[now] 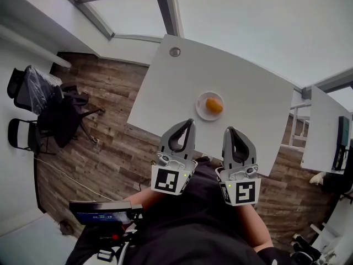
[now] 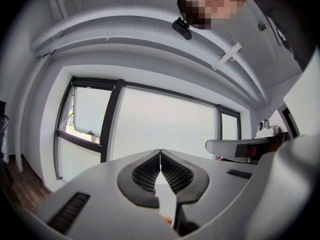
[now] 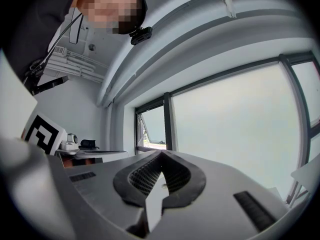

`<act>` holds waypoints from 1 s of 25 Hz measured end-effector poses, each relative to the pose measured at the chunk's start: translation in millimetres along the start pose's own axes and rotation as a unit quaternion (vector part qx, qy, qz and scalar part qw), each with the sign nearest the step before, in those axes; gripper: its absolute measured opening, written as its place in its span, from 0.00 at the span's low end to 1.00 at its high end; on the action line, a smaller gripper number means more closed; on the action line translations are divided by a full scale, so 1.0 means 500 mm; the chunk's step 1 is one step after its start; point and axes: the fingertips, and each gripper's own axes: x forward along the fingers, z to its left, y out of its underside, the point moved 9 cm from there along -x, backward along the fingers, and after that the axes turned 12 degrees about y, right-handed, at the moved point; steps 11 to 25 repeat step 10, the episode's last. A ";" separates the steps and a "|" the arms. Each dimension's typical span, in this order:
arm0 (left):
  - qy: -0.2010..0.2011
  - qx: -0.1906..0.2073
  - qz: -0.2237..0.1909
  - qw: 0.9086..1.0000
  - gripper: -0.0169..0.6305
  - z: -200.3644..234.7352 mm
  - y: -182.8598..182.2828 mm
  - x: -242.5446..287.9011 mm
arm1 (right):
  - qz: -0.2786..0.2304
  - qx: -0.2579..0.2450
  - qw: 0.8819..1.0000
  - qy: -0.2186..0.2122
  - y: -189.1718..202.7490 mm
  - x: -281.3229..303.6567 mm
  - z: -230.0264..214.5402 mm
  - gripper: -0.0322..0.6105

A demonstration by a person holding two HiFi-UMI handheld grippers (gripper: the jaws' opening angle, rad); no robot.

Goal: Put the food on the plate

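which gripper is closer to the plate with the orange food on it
Left, by a little. The left gripper sits just below-left of the plate; the right gripper sits below-right, slightly further back.

1. Daylight from the window (image 2: 160, 129) lit the room brightly and evenly; its panes were washed out to near white.
2. In the head view the table (image 1: 165, 87) was pale with soft shadows, and the floor (image 1: 105, 126) was darker.
3. Every view bent straight lines strongly at its edges; both gripper views had black corners.
4. The near bodies of the left gripper (image 2: 160, 151) and right gripper (image 3: 161, 154) were slightly soft.
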 end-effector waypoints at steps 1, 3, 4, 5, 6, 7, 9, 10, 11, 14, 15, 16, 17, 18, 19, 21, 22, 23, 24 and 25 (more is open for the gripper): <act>0.000 -0.001 0.001 1.000 0.04 0.000 0.000 -0.001 | 0.000 0.000 1.000 -0.001 0.000 0.000 0.001 0.05; -0.002 -0.002 0.002 1.000 0.04 0.000 -0.001 -0.003 | 0.001 0.000 1.000 -0.003 -0.001 0.001 0.002 0.05; -0.002 -0.001 0.001 1.000 0.04 0.000 -0.002 -0.004 | 0.001 0.000 1.000 -0.003 0.000 0.001 0.002 0.05; -0.003 0.000 -0.001 1.000 0.04 0.001 -0.003 -0.004 | 0.001 0.000 1.000 -0.004 0.000 0.001 0.003 0.05; -0.005 0.001 -0.002 1.000 0.04 0.002 -0.004 -0.005 | 0.001 0.000 1.000 -0.004 0.001 0.001 0.004 0.05; -0.006 0.002 -0.003 1.000 0.04 0.003 -0.004 -0.006 | 0.002 0.000 1.000 -0.004 0.002 0.001 0.005 0.05; -0.007 0.000 -0.003 1.000 0.04 0.004 -0.002 -0.007 | 0.002 0.000 1.000 -0.005 0.004 0.002 0.007 0.05; -0.007 -0.002 -0.003 1.000 0.04 0.005 -0.001 -0.008 | 0.002 0.000 1.000 -0.005 0.004 0.002 0.008 0.05; -0.007 -0.002 -0.003 1.000 0.04 0.005 -0.001 -0.008 | 0.002 0.000 1.000 -0.005 0.004 0.002 0.008 0.05; -0.007 -0.002 -0.003 1.000 0.04 0.005 -0.001 -0.008 | 0.002 0.000 1.000 -0.005 0.004 0.002 0.008 0.05; -0.007 -0.002 -0.003 1.000 0.04 0.005 -0.001 -0.008 | 0.002 0.000 1.000 -0.005 0.004 0.002 0.008 0.05; -0.007 -0.002 -0.003 1.000 0.04 0.005 -0.001 -0.008 | 0.002 0.000 1.000 -0.005 0.004 0.002 0.008 0.05; -0.007 -0.002 -0.003 1.000 0.04 0.005 -0.001 -0.008 | 0.002 0.000 1.000 -0.005 0.004 0.002 0.008 0.05; -0.007 -0.002 -0.003 1.000 0.04 0.005 -0.001 -0.008 | 0.002 0.000 1.000 -0.005 0.004 0.002 0.008 0.05; -0.007 -0.002 -0.003 1.000 0.04 0.005 -0.001 -0.008 | 0.002 0.000 1.000 -0.005 0.004 0.002 0.008 0.05; -0.007 -0.002 -0.003 1.000 0.04 0.005 -0.001 -0.008 | 0.002 0.000 1.000 -0.005 0.004 0.002 0.008 0.05; -0.007 -0.002 -0.003 1.000 0.04 0.005 -0.001 -0.008 | 0.002 0.000 1.000 -0.005 0.004 0.002 0.008 0.05; -0.007 -0.002 -0.003 1.000 0.04 0.005 -0.001 -0.008 | 0.002 0.000 1.000 -0.005 0.004 0.002 0.008 0.05; -0.007 -0.002 -0.003 1.000 0.04 0.005 -0.001 -0.008 | 0.002 0.000 1.000 -0.005 0.004 0.002 0.008 0.05; -0.007 -0.002 -0.003 1.000 0.04 0.005 -0.001 -0.008 | 0.002 0.000 1.000 -0.005 0.004 0.002 0.008 0.05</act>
